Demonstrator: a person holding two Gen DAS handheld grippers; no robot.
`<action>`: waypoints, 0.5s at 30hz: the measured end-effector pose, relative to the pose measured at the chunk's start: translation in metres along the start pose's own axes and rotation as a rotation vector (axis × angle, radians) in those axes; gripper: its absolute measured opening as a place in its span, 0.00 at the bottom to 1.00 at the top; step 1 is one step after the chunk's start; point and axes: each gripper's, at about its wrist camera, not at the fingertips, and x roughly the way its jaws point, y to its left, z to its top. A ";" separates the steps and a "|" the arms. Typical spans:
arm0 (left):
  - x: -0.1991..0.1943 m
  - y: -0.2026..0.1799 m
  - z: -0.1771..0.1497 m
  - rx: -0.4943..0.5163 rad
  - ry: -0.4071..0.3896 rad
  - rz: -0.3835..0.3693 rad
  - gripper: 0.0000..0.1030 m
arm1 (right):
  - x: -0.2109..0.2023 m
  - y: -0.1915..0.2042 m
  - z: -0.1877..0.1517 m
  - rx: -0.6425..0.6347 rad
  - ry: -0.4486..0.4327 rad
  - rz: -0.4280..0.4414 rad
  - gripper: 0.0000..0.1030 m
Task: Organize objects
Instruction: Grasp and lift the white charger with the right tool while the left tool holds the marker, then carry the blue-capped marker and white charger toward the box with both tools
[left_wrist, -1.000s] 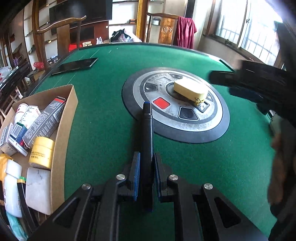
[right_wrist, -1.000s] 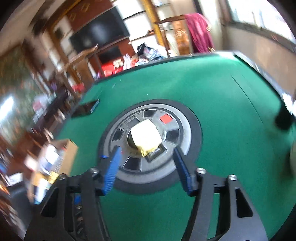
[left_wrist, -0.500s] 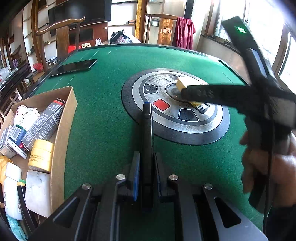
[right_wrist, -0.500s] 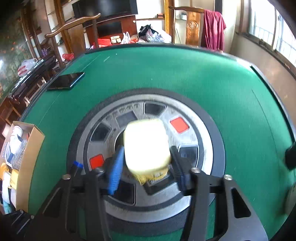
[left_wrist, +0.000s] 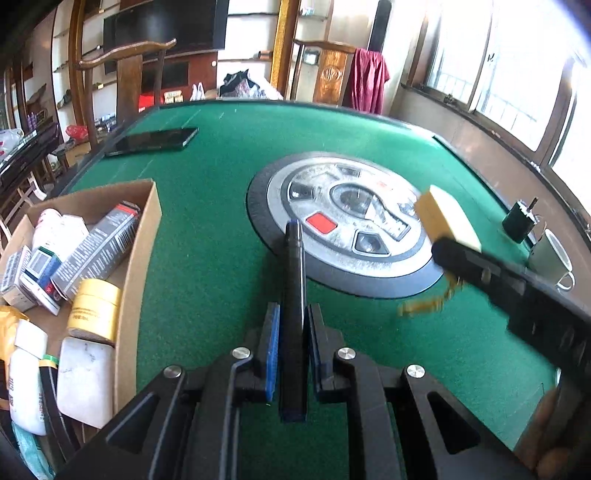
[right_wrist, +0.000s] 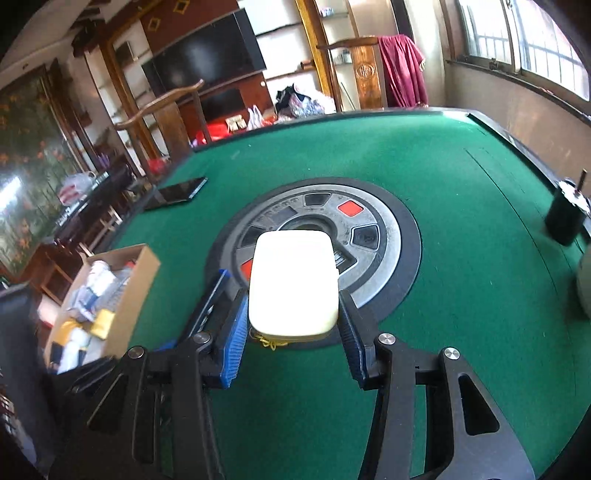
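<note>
My left gripper (left_wrist: 291, 317) is shut on a black pen (left_wrist: 293, 273) with a blue tip, which points forward over the green felt table (left_wrist: 207, 229). To its left stands an open cardboard box (left_wrist: 142, 236) filled with several tubes, jars and cartons. My right gripper (right_wrist: 293, 317) is shut on a pale yellow case (right_wrist: 293, 280), both blue pads pressing its sides. A yellow cord hangs below the case. In the left wrist view the case (left_wrist: 448, 218) hangs above the right rim of the round panel (left_wrist: 332, 258).
A black phone (left_wrist: 151, 140) lies at the far left of the table. A white mug (left_wrist: 552, 258) and a small black cylinder (left_wrist: 519, 221) stand at the right edge. Wooden chairs and shelves surround the table.
My right gripper reached the yellow case on the panel's centre, closed on it and carried it up and toward the panel's right rim. The left gripper and pen kept still.
</note>
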 end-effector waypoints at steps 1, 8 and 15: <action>-0.004 -0.002 0.000 0.004 -0.013 -0.001 0.13 | -0.005 0.002 -0.004 0.005 -0.008 0.009 0.45; -0.028 -0.003 -0.008 0.013 -0.074 -0.014 0.13 | -0.025 0.005 -0.024 0.050 -0.034 0.059 0.45; -0.059 0.008 -0.019 0.005 -0.134 -0.020 0.13 | -0.037 0.016 -0.039 0.042 -0.046 0.070 0.45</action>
